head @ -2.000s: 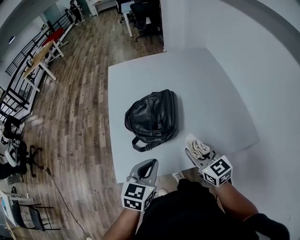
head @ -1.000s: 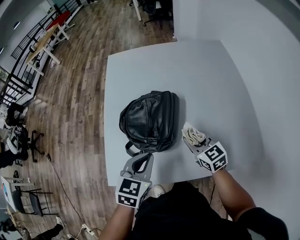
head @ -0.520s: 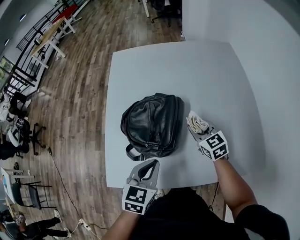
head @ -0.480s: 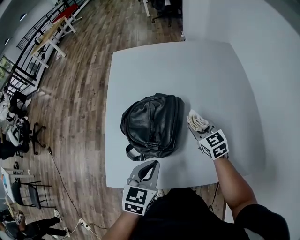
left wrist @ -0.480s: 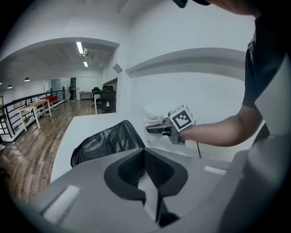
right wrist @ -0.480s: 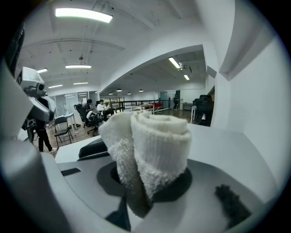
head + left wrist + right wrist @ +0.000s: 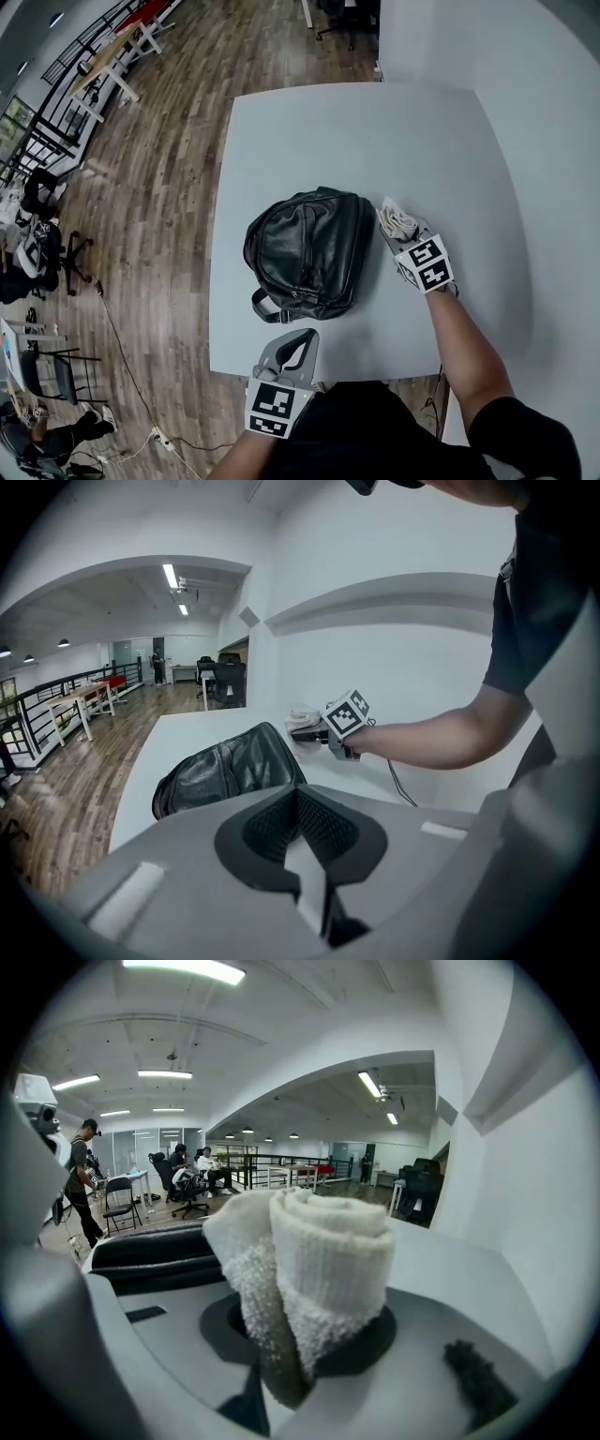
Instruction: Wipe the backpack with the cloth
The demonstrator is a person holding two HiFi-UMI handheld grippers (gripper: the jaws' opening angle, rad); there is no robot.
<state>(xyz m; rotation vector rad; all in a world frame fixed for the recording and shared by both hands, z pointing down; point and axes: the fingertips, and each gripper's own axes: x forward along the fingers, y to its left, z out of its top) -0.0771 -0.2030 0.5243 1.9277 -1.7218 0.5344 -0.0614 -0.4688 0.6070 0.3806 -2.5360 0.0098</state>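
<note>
A black leather backpack lies flat in the middle of the pale grey table. My right gripper sits just beside the backpack's right side, shut on a rolled white cloth. In the right gripper view the cloth stands up between the jaws, with the backpack low at the left. My left gripper hovers at the table's front edge, short of the backpack, jaws shut and holding nothing. The left gripper view shows the backpack and the cloth beyond.
The table's left edge drops to a wooden floor with chairs and desks further off. A white wall runs along the right. Several people sit far off in the open office.
The right gripper has carried the cloth forward from the table's near right to the backpack's right side. The left gripper has stayed at the front edge.
</note>
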